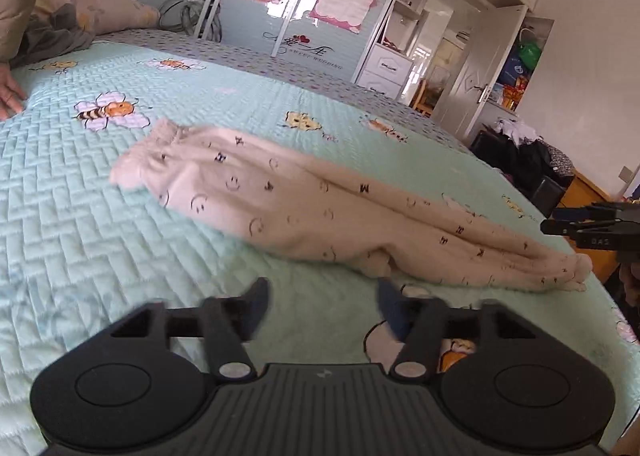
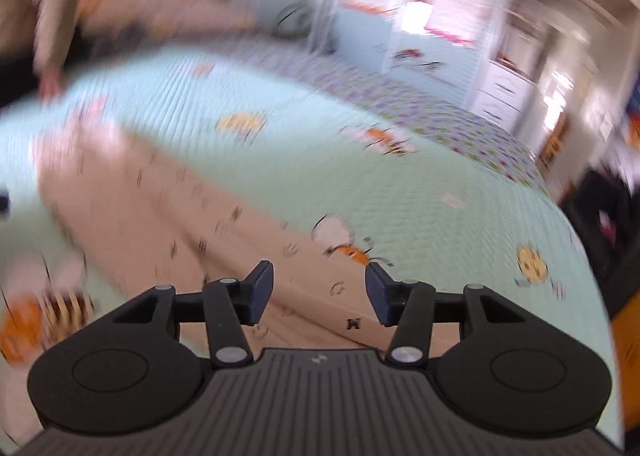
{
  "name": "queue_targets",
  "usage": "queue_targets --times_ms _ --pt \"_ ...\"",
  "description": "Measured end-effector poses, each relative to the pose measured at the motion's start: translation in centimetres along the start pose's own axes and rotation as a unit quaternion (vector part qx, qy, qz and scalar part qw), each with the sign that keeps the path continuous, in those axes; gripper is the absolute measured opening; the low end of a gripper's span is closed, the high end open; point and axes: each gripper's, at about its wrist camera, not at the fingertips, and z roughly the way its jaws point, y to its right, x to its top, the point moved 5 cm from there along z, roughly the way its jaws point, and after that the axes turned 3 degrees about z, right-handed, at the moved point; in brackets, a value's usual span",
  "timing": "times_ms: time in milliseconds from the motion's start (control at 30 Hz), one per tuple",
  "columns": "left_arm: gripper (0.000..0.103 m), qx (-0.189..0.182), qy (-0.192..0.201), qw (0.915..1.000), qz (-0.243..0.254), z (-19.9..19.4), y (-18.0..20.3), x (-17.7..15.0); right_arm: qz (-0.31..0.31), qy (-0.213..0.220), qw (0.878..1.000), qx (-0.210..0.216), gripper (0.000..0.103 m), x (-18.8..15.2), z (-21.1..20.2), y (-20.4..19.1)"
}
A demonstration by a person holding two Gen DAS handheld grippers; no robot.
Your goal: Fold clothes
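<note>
Both grippers, left [image 1: 322, 306] and right [image 2: 319, 294], fingers released, hover beside cream trousers [image 1: 320, 208] on the mint quilt [image 1: 80, 236].

You had one garment to fold: a pair of cream trousers [image 1: 304, 208] printed with small black smiley faces and letters. It lay flat on the mint quilted bedspread [image 1: 80, 224], folded lengthwise so one leg rested on the other. Its waistband end sat nearest the bee [image 1: 110, 110] printed on the bedspread, just beside that bee, slightly rumpled and lifted. From there the legs ran away from the bee toward the bedspread's near right edge, cuffs stacked together. The right wrist view was blurred, yet the same trousers [image 2: 160, 212] crossed the bedspread there.
</note>
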Motion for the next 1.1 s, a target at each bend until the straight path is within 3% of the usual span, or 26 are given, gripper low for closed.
queue_targets --times_ms 200,533,567,633,667,700,833,1100 --pt "0.088 0.045 0.048 0.9973 0.032 -0.3 -0.4 -0.8 -0.122 -0.056 0.991 -0.009 0.053 -0.3 3.8 -2.4" --pt "0.091 0.059 0.087 0.9873 0.119 -0.4 1.7 -1.1 -0.165 -0.105 0.98 0.04 0.05 -1.3 9.2 -2.3" --pt "0.091 0.061 0.087 0.9863 0.127 -0.3 2.0 -1.2 -0.167 -0.109 0.979 0.047 0.049 -1.3 9.4 -2.2" --pt "0.092 0.065 0.085 0.9848 0.136 -0.1 2.3 -1.3 -0.167 -0.119 0.977 0.064 0.036 -1.3 9.7 -2.1" --pt "0.093 0.066 0.083 0.9847 0.138 0.0 2.3 -1.3 -0.166 -0.127 0.976 0.069 0.019 -1.3 10.0 -2.0" --pt "0.094 0.067 0.081 0.985 0.137 0.1 2.3 -1.3 -0.166 -0.132 0.975 0.072 0.009 -1.3 10.1 -1.9" --pt "0.095 0.07 0.068 0.9871 0.127 0.5 1.8 -1.4 -0.165 -0.142 0.972 0.084 0.005 -1.2 10.3 -2.0" --pt "0.095 0.071 0.06 0.9872 0.13 0.8 1.9 -1.7 -0.145 -0.113 0.982 0.051 0.005 1.6 10.9 -0.2"
